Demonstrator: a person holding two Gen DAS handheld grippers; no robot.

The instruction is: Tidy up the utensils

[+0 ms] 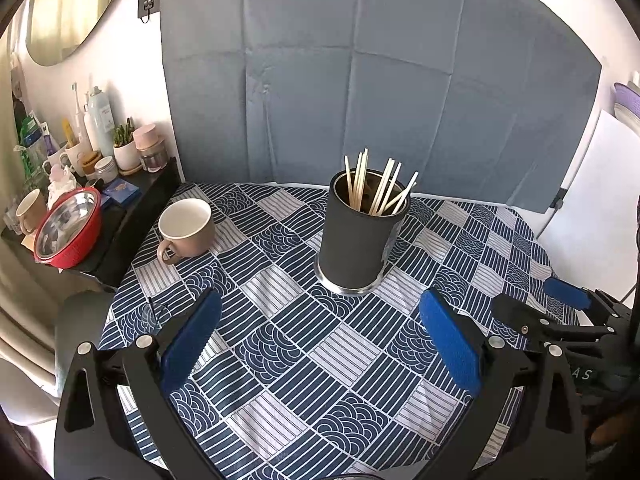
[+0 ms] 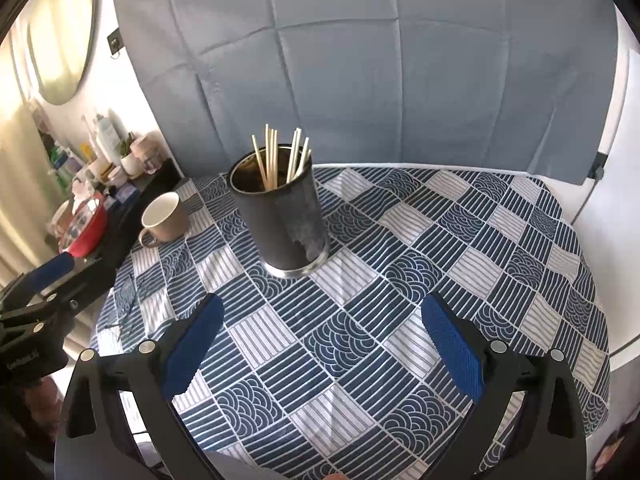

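Observation:
A dark cylindrical holder (image 1: 358, 240) stands upright on the blue patterned tablecloth (image 1: 304, 344), with several pale chopsticks (image 1: 376, 188) standing in it. It also shows in the right wrist view (image 2: 282, 220) with the chopsticks (image 2: 280, 160). A beige mug (image 1: 186, 226) sits empty to its left, also in the right wrist view (image 2: 164, 218). My left gripper (image 1: 320, 328) is open and empty, hovering over the cloth in front of the holder. My right gripper (image 2: 322, 328) is open and empty, to the right of the left one; it shows in the left wrist view (image 1: 532, 300).
A black side shelf (image 1: 120, 236) at the left carries a red bowl (image 1: 68, 228), jars, bottles and a small plant. A grey-blue backdrop (image 1: 360, 80) hangs behind the table. A wire-like thing lies on the cloth at the left edge (image 1: 154, 314). A white board (image 1: 596, 184) leans at right.

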